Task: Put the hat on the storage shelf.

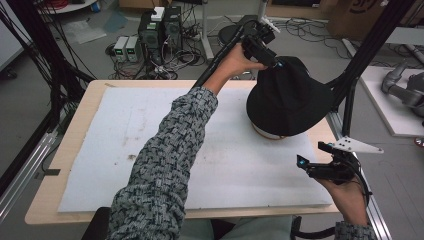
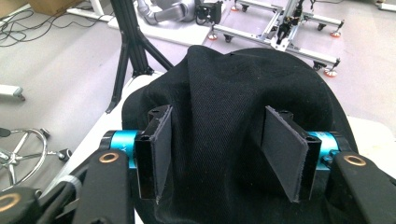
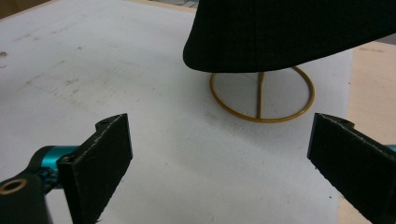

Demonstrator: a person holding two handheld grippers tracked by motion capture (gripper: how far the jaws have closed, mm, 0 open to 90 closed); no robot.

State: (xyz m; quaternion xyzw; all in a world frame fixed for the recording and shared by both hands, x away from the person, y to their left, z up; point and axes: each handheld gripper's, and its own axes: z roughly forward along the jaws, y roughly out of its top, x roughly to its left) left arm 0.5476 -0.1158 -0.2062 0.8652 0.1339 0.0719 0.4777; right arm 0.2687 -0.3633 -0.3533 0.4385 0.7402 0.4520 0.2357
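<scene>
A black hat [image 1: 290, 97] rests on a gold wire stand [image 3: 261, 95] at the back right of the white mat [image 1: 125, 130]. The person's left arm reaches across the table, and my left gripper [image 1: 272, 59] sits at the hat's far top edge. In the left gripper view this gripper [image 2: 217, 149] is open, its pads [image 2: 161, 149] either side of a raised fold of the hat [image 2: 243, 84]. My right gripper [image 1: 312, 165] hovers low over the mat's front right, open and holding nothing [image 3: 219, 154], pointing at the stand's ring base below the hat brim [image 3: 280, 42].
The mat lies on a wooden table [image 1: 55, 170]. A black frame post [image 1: 350, 95] stands just right of the hat. Power boxes and cables [image 1: 155, 35] lie on the floor behind the table. A metal rail [image 1: 25, 170] runs along the left side.
</scene>
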